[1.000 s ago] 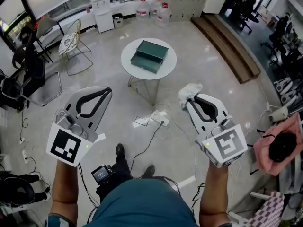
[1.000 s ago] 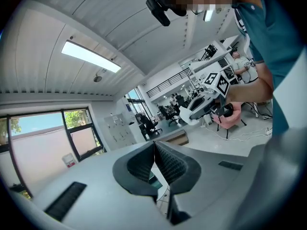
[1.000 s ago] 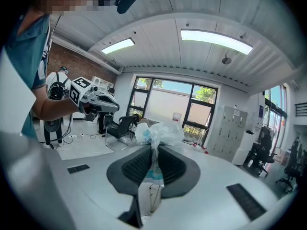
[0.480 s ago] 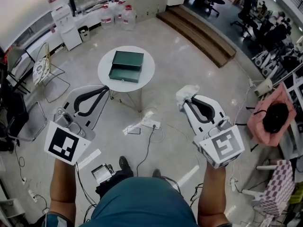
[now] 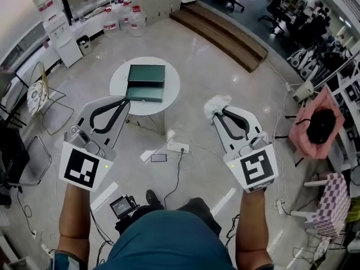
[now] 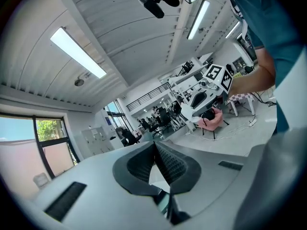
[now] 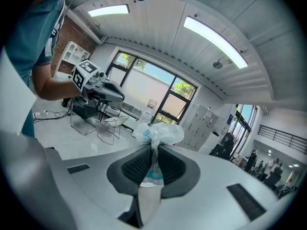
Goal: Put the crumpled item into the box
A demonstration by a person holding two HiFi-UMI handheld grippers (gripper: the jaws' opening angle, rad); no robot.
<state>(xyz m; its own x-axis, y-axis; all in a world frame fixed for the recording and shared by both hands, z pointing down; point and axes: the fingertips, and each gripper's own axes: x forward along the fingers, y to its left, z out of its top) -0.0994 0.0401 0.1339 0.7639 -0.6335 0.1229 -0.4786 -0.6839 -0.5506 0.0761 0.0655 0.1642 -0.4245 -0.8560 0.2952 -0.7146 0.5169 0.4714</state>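
A crumpled white item (image 5: 215, 106) with a bit of blue print sticks out past the tips of my right gripper (image 5: 217, 112), which is shut on it. In the right gripper view the crumpled item (image 7: 157, 134) bulges above the pinched jaws of the right gripper (image 7: 152, 152). The dark green box (image 5: 145, 82) lies open on a small round white table (image 5: 120, 87), ahead and to the left of that gripper. My left gripper (image 5: 125, 102) is shut with nothing in it, its tips near the table's front edge; in its own view the left gripper (image 6: 154, 147) shows pads touching.
Cables and a white power strip (image 5: 177, 147) lie on the floor below the grippers, with a phone (image 5: 158, 157). A wire chair (image 5: 38, 96) stands left, water bottles (image 5: 122, 20) at the back, a wooden step (image 5: 219, 28) behind, a pink seat (image 5: 319, 126) right.
The view has swung, so the table and box now sit further left and nearer my left gripper. Both grippers keep their grip states; the right one has shifted slightly lower.
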